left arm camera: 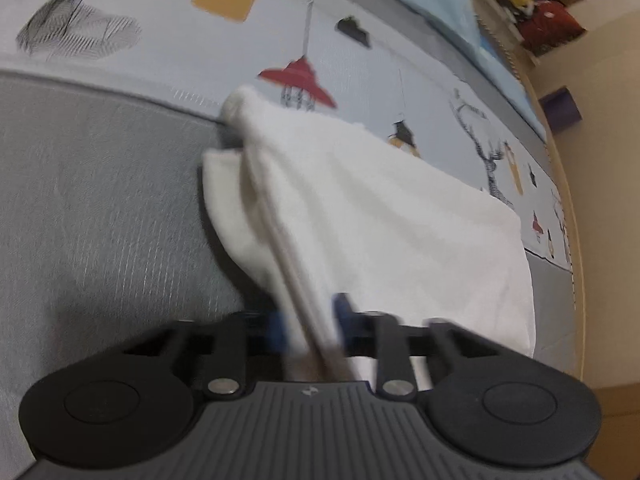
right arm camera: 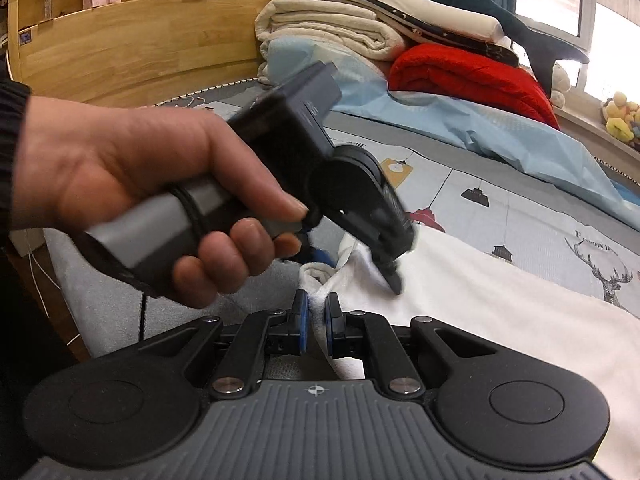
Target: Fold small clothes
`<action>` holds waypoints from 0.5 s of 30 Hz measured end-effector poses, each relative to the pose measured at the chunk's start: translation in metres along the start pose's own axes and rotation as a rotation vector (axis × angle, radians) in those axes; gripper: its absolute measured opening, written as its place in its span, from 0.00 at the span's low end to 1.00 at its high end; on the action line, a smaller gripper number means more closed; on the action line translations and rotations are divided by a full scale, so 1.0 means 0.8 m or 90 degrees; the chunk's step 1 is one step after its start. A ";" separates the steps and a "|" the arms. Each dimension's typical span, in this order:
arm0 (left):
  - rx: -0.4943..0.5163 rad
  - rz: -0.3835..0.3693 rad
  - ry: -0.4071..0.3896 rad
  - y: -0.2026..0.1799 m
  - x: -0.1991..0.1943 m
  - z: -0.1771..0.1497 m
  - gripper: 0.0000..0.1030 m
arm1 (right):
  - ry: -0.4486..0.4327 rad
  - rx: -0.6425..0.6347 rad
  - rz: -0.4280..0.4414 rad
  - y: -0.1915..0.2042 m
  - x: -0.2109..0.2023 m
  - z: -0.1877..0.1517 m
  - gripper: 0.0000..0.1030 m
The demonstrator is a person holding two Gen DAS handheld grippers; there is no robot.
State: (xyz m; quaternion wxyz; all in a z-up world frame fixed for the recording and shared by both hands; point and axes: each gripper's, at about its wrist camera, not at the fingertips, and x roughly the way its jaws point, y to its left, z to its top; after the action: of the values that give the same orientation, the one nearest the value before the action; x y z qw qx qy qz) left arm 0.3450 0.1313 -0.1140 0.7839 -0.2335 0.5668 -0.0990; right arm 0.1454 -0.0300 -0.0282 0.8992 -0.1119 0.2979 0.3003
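On my left wrist view, the left gripper (left arm camera: 306,330) pinches a bunched edge of the white garment (left arm camera: 380,216), which drapes across the grey bed cover (left arm camera: 100,200) and onto the patterned sheet (left arm camera: 200,60); the picture is blurred. On my right wrist view, the right gripper (right arm camera: 316,320) is clamped on a rolled corner of the same white cloth, while a hand (right arm camera: 140,192) holds the other gripper just ahead, its tip down on the fabric
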 end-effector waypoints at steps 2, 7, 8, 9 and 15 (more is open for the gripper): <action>0.023 0.005 -0.013 -0.002 -0.011 -0.004 0.17 | 0.000 -0.005 0.002 0.001 -0.001 0.002 0.08; 0.041 0.047 -0.058 0.015 -0.070 -0.018 0.15 | -0.011 0.011 0.071 0.020 0.004 0.013 0.07; 0.042 0.053 -0.068 0.020 -0.085 -0.021 0.15 | -0.017 0.013 0.092 0.027 0.005 0.014 0.07; 0.037 0.057 -0.077 0.028 -0.100 -0.026 0.15 | -0.025 0.014 0.114 0.035 0.004 0.016 0.07; 0.046 0.086 -0.083 0.036 -0.131 -0.043 0.15 | -0.057 0.065 0.173 0.041 -0.011 0.025 0.07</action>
State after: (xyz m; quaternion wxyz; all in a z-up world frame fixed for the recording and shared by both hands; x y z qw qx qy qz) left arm 0.2740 0.1913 -0.0479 0.8319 -0.1724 0.5250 -0.0511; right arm 0.1291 -0.0002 -0.0075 0.8671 -0.0110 0.2848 0.4085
